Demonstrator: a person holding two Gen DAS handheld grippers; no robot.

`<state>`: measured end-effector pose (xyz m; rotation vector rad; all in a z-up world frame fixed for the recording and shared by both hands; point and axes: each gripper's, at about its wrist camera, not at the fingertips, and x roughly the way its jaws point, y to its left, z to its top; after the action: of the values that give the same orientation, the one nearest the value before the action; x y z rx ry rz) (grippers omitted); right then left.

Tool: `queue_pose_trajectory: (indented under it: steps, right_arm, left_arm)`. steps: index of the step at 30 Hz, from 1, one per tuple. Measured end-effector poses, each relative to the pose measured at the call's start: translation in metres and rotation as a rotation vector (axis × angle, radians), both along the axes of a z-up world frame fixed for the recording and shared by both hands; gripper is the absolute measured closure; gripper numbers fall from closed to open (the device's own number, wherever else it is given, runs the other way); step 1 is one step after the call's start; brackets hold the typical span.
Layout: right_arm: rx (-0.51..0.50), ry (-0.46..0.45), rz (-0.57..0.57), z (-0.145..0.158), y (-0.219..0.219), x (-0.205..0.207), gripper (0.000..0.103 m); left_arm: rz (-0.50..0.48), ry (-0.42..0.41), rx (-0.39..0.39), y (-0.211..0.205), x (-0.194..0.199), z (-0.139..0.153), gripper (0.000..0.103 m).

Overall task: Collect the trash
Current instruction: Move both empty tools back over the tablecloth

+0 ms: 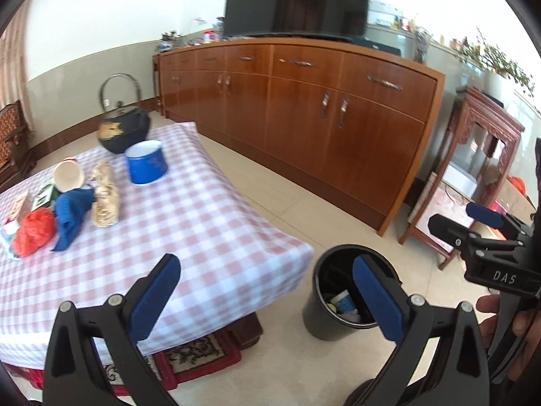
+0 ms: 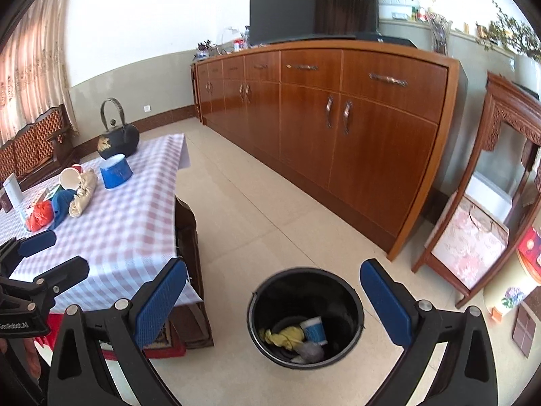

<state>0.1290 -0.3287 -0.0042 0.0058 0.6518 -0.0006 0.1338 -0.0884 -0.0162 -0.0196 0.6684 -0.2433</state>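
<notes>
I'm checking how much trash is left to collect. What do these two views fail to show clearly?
- Black bin contents: the left wrist view has the left claw finger across the opening; the right wrist view shows only the top layer.
- Items at the table's left end: cut off by the fisheye edge in the left wrist view, too small in the right.
- Under the table: hidden by the checked cloth.

L gripper [image 1: 267, 291] jaws wide apart, empty; R gripper [image 2: 274, 296] same, empty.
</notes>
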Motion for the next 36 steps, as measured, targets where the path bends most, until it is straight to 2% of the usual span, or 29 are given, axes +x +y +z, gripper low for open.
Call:
queue_pose_trajectory:
  steps: [3,5,8,11,13,15,17,21,27,30,32,36]
  right_arm:
    - [0.044,0.01,0.075,0.0,0.025,0.012,0.0]
    - [0.056,0.01,0.114,0.0,0.043,0.017,0.0]
    - [0.028,0.002,0.148,0.004,0.073,0.023,0.0]
    - [0.037,0.018,0.22,0.005,0.101,0.032,0.0]
    - [0.044,0.027,0.258,0.005,0.118,0.037,0.0]
    - [0.062,0.018,0.291,0.005,0.135,0.042,0.0]
    - [0.074,0.006,0.318,0.006,0.151,0.043,0.0]
    - [0.081,0.007,0.404,0.005,0.193,0.052,0.0]
    - [0.045,0.022,0.474,-0.004,0.248,0.074,0.0]
    - [0.015,0.035,0.491,-0.01,0.269,0.087,0.0]
    - [-0.002,0.044,0.502,-0.015,0.282,0.095,0.0]
    - [-0.027,0.066,0.517,-0.025,0.304,0.113,0.012]
  left_arm:
    - [0.073,0.0,-0.002,0.03,-0.003,0.0,0.001]
    - [0.157,-0.007,0.03,0.052,-0.005,0.0,0.001]
    - [0.257,-0.02,0.067,0.08,-0.009,0.0,0.001]
    - [0.31,-0.043,0.046,0.109,-0.015,-0.001,0.001]
    - [0.371,-0.099,0.031,0.127,-0.025,0.003,0.001]
    - [0.415,-0.108,0.043,0.143,-0.027,0.003,0.001]
    - [0.432,-0.077,0.047,0.16,-0.025,-0.001,0.001]
    - [0.441,-0.026,0.0,0.195,-0.023,-0.009,0.001]
    - [0.497,0.029,-0.012,0.238,-0.008,-0.027,0.002]
    - [0.514,0.034,0.005,0.255,0.005,-0.032,0.009]
    - [0.522,0.013,0.001,0.266,0.012,-0.033,0.009]
    - [0.523,0.013,0.02,0.282,0.032,-0.032,0.009]
